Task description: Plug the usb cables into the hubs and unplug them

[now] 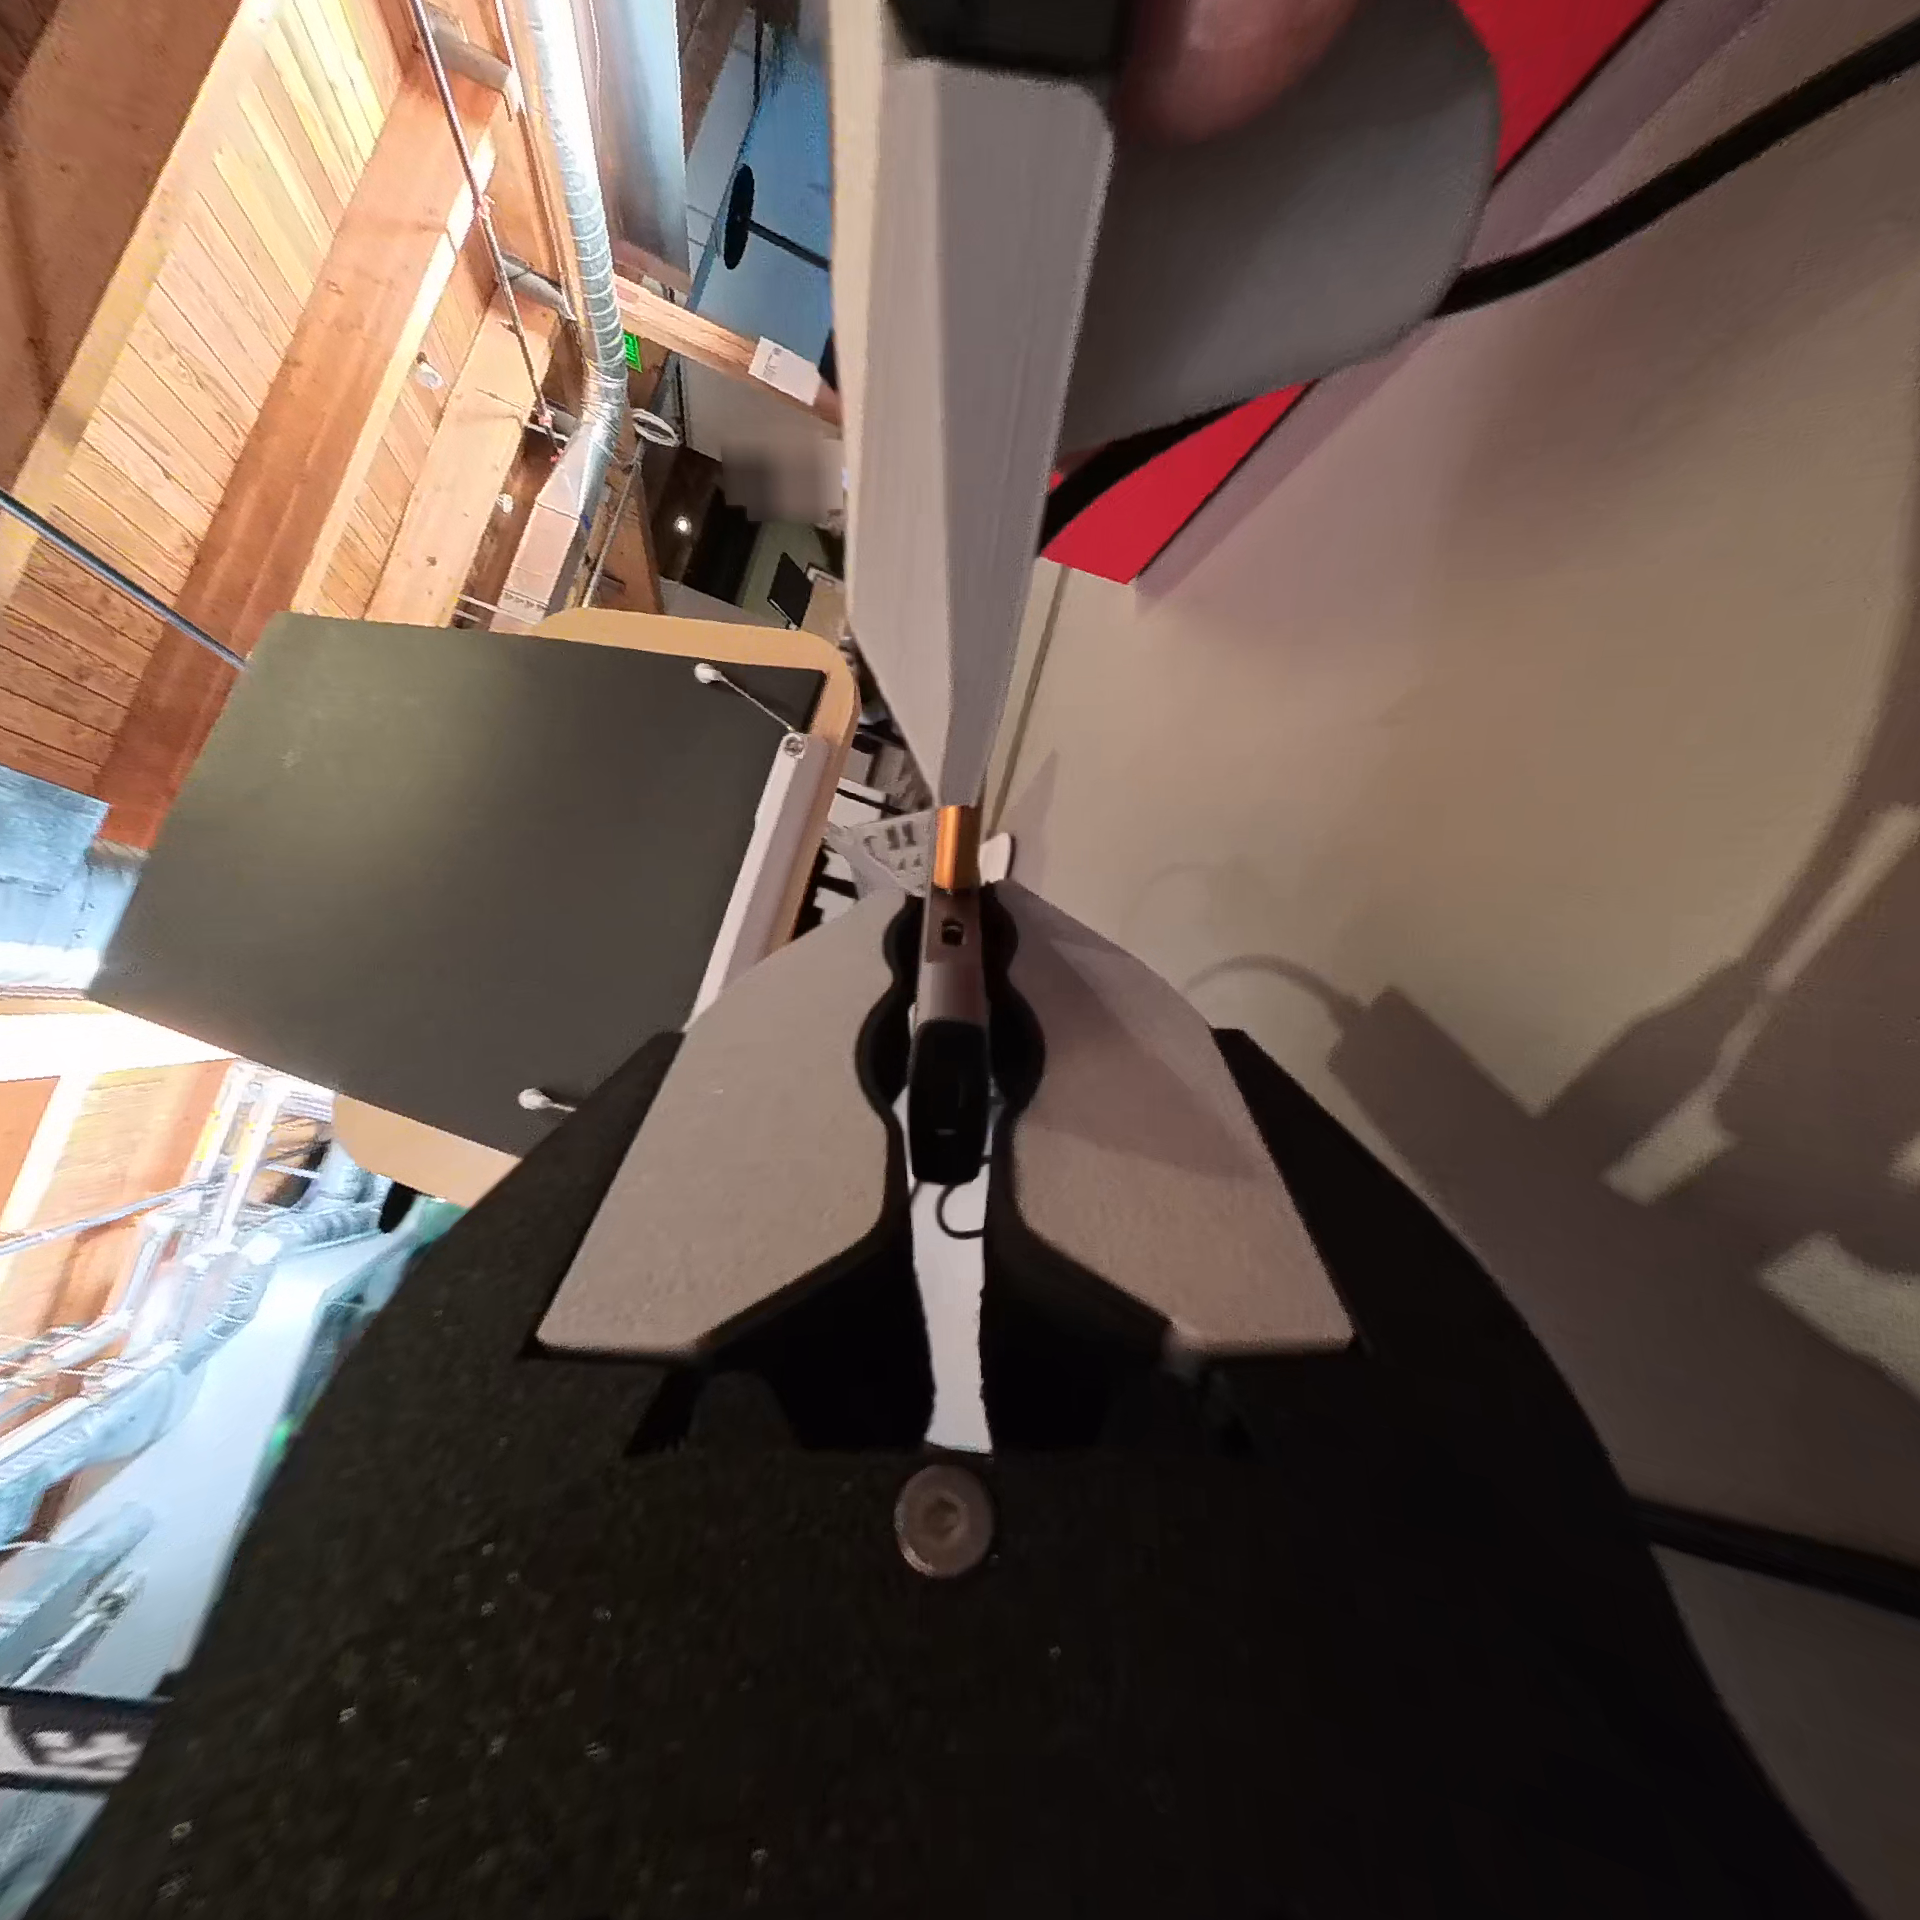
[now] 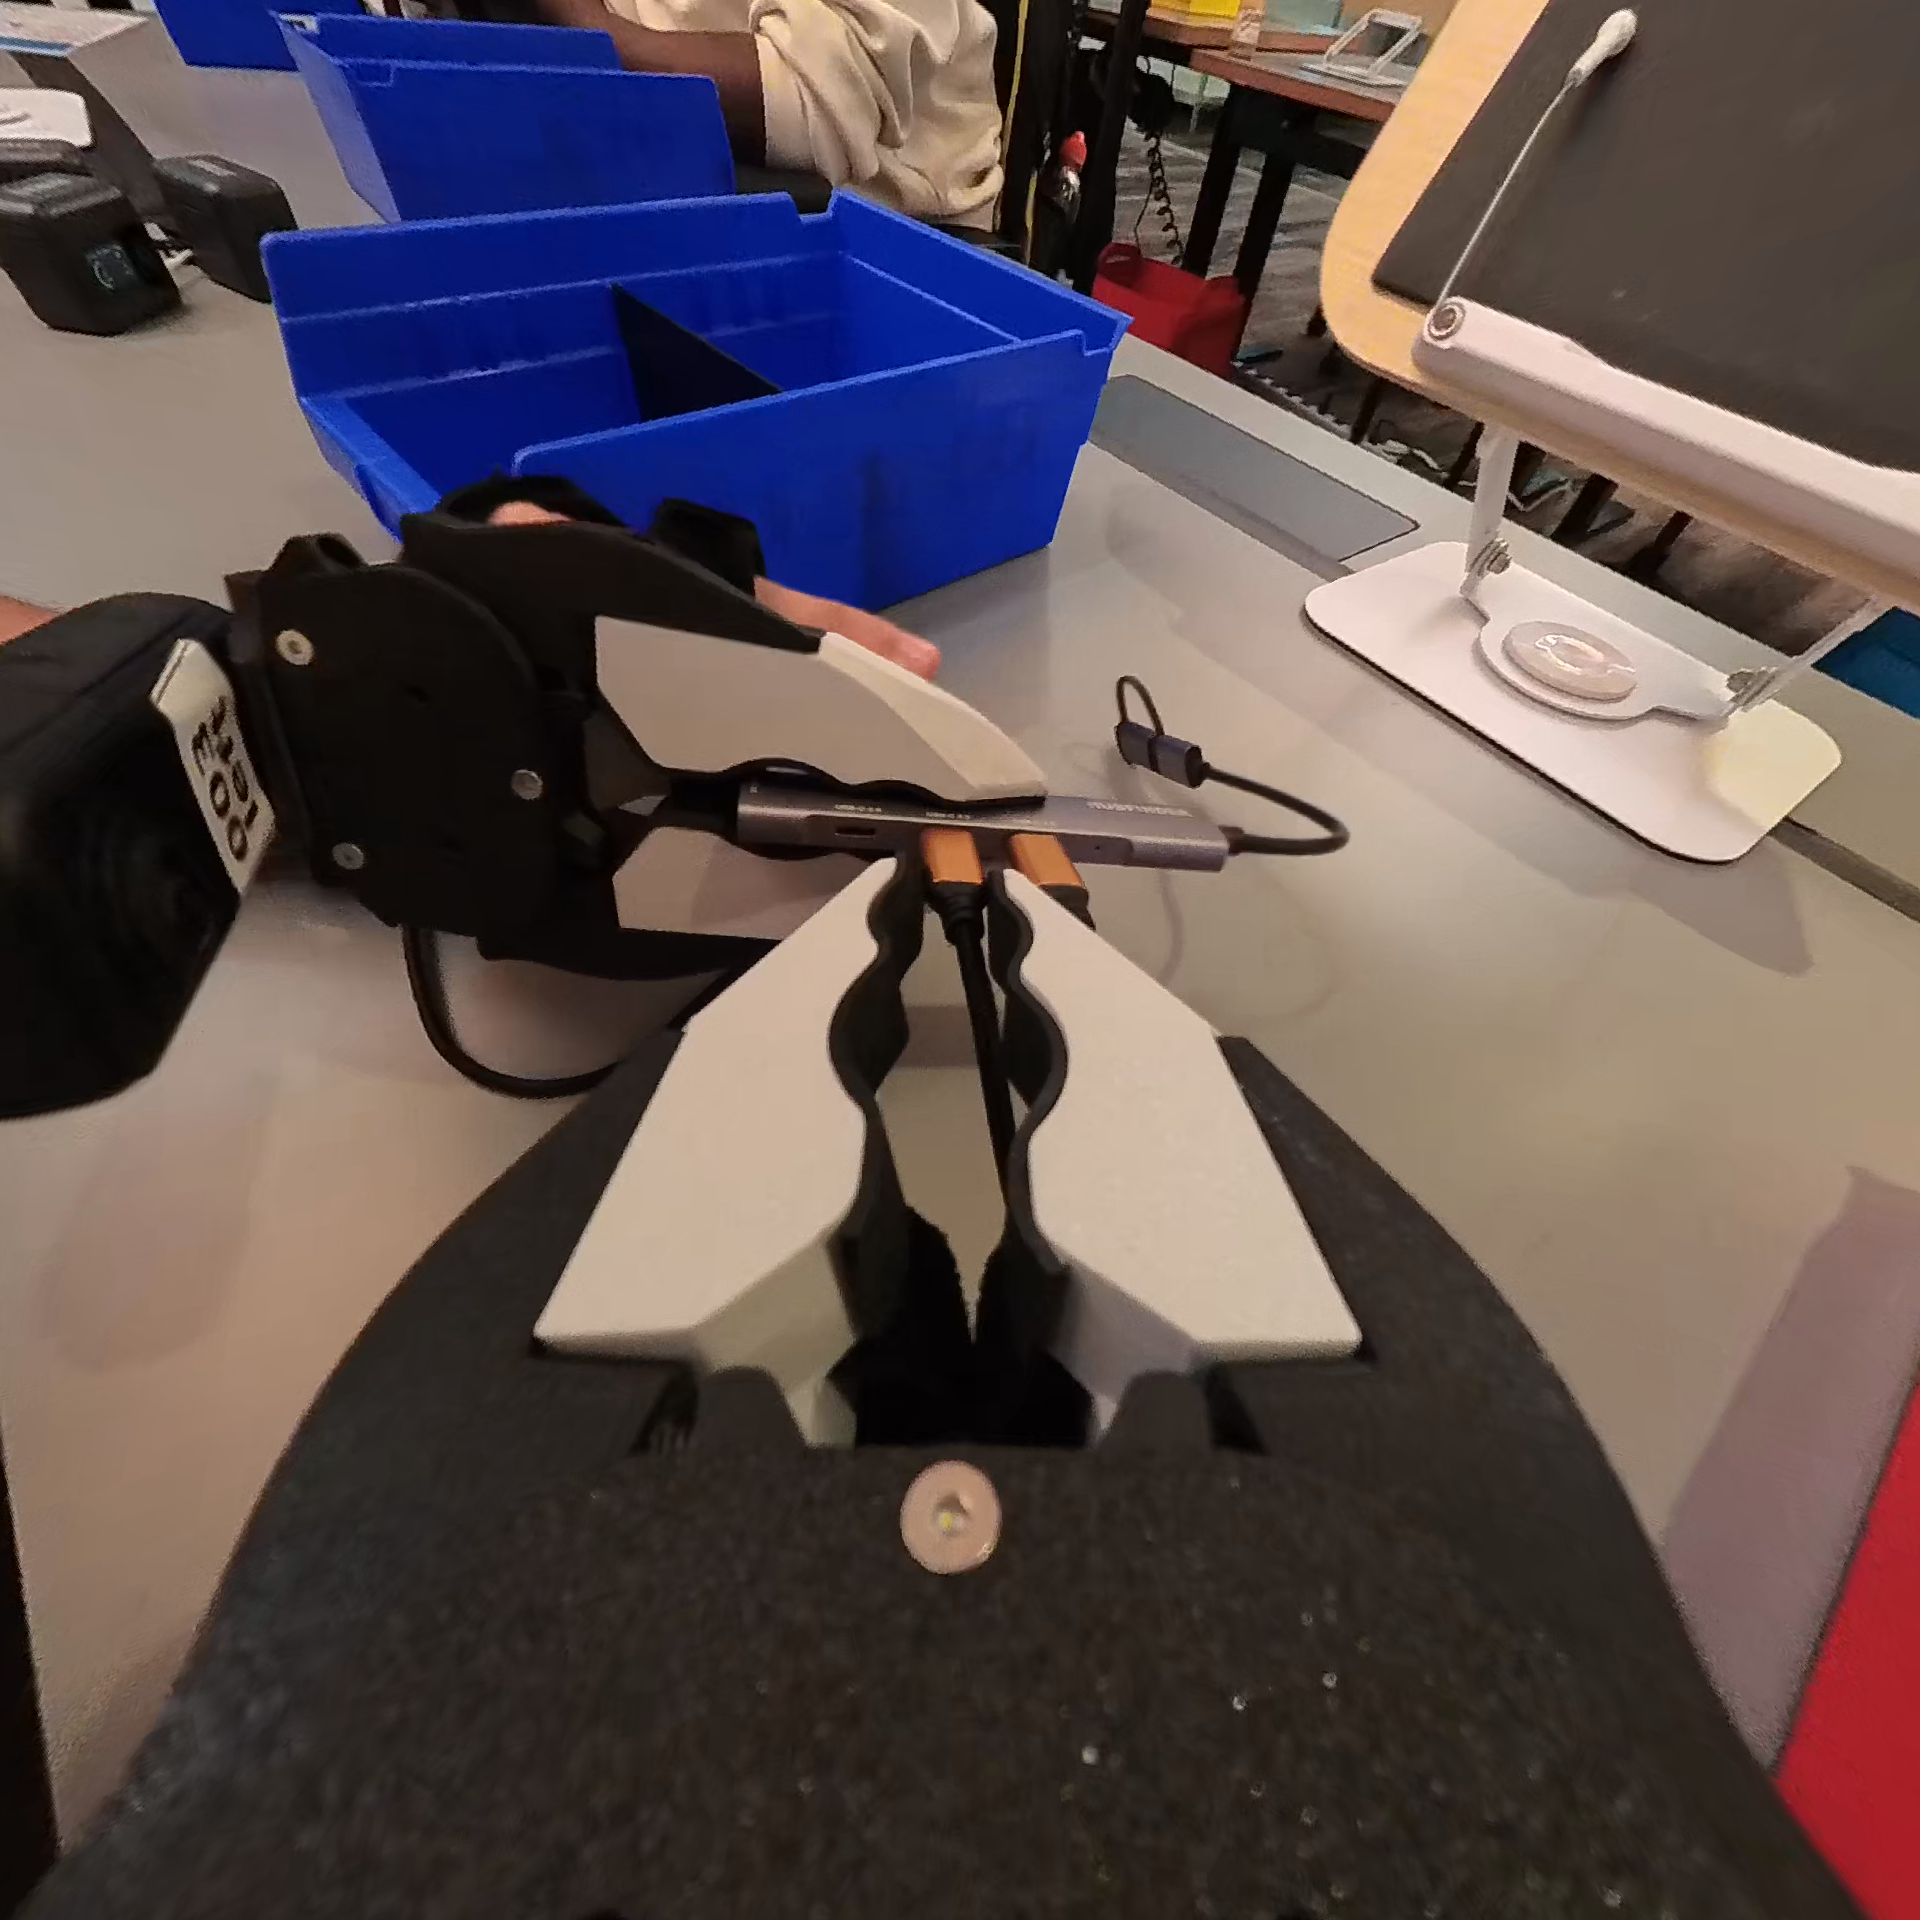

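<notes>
Left gripper (image 2: pixel 831 821) clamps USB hub (image 2: pixel 1039 831), bracing it; right gripper (image 2: pixel 961 904) pinches orange plug (image 2: pixel 948 864) ahead.

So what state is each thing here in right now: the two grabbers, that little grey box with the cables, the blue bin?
Left gripper: shut on the grey hub, lying on its side.
Grey hub: held just above the table.
Right gripper: shut on the left orange plug.
Left orange plug: in the hub.
Second orange plug: also in the hub.
Blue bin: open, nothing visible inside, divider upright.
Tablet stand: upright, tilted.
</notes>
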Available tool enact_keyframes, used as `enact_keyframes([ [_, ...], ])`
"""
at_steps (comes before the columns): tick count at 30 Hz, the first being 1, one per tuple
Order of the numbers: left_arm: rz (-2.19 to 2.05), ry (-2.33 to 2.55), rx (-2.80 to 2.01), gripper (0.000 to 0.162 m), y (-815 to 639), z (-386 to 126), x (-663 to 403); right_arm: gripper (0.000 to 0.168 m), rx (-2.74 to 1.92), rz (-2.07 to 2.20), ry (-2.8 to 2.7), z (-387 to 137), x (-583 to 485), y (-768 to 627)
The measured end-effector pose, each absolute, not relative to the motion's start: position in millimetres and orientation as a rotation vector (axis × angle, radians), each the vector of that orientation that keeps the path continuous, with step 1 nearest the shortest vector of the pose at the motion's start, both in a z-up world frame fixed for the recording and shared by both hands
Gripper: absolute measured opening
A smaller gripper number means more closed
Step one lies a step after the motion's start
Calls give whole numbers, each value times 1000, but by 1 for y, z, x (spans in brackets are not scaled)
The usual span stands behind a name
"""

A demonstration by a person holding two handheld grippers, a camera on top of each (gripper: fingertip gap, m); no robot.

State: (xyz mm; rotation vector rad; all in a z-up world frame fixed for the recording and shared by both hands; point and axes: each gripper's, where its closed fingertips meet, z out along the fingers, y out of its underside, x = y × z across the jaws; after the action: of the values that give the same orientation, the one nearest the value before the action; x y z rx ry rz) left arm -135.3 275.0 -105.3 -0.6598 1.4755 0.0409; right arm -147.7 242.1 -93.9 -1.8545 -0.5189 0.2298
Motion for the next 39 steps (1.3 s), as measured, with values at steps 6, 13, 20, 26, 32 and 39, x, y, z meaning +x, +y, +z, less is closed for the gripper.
enact_keyframes([
  [6, 11, 1471, -629, 10, 272, -102, -137, 10, -1856, 311, -536, -92, -146, 237],
  [13, -10, 1471, -652, 10, 278, -100, -141, 0, -1804, 381, -533, -83, -132, 231],
  [20, 16, 1398, -737, 10, 303, -91, -150, 18, -1813, 185, -657, -79, -109, 228],
  [26, 12, 1463, -615, 10, 281, -98, -143, 13, -1791, 272, -694, -84, -141, 231],
  [32, 13, 1458, -616, 9, 276, -96, -142, 7, -1811, 228, -687, -87, -139, 232],
  [39, 12, 1467, -605, 10, 275, -97, -142, 1, -1811, 264, -690, -88, -140, 231],
])
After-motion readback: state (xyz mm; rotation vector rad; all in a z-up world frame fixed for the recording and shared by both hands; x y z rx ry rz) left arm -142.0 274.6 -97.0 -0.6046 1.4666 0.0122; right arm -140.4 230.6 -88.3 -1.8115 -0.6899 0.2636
